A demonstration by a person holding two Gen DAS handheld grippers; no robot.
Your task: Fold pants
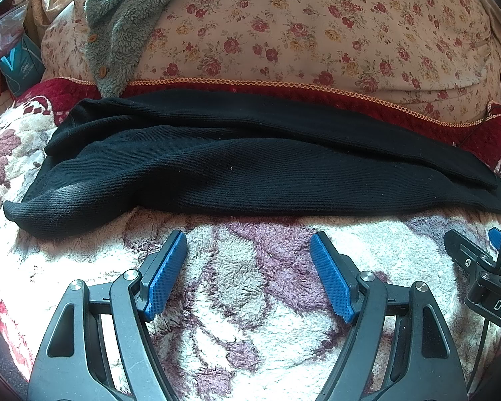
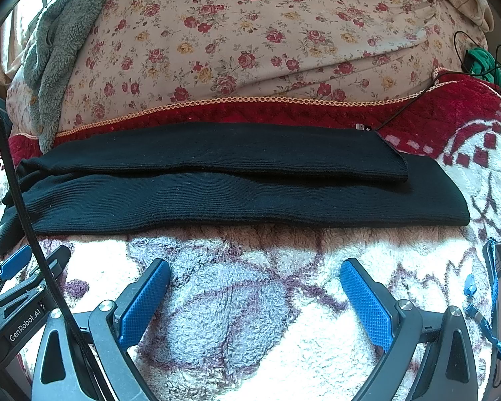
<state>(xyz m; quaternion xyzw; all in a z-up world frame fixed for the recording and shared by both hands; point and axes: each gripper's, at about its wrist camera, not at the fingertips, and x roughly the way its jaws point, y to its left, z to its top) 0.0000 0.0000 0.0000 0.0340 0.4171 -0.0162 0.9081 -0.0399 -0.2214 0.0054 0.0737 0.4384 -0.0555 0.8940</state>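
On fleece blanket point(image 1: 250, 300), mid-bed: black pants point(image 1: 237, 167), legs stacked lengthwise, waist left, cuffs right, far leg offset. Lengthwise fold done; crosswise folds left. Left gripper point(image 1: 248, 244), right gripper point(image 2: 254, 272): wide open, empty, near pants' near edge.

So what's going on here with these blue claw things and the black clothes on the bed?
A person is holding two hand-held claws over a bed to fold a pair of black pants. The pants lie stretched sideways on a fleecy patterned blanket, one leg laid over the other. The left claw and the right claw are both open and empty, on the near side of the pants, touching nothing. A grey fleece garment lies on the floral quilt behind.
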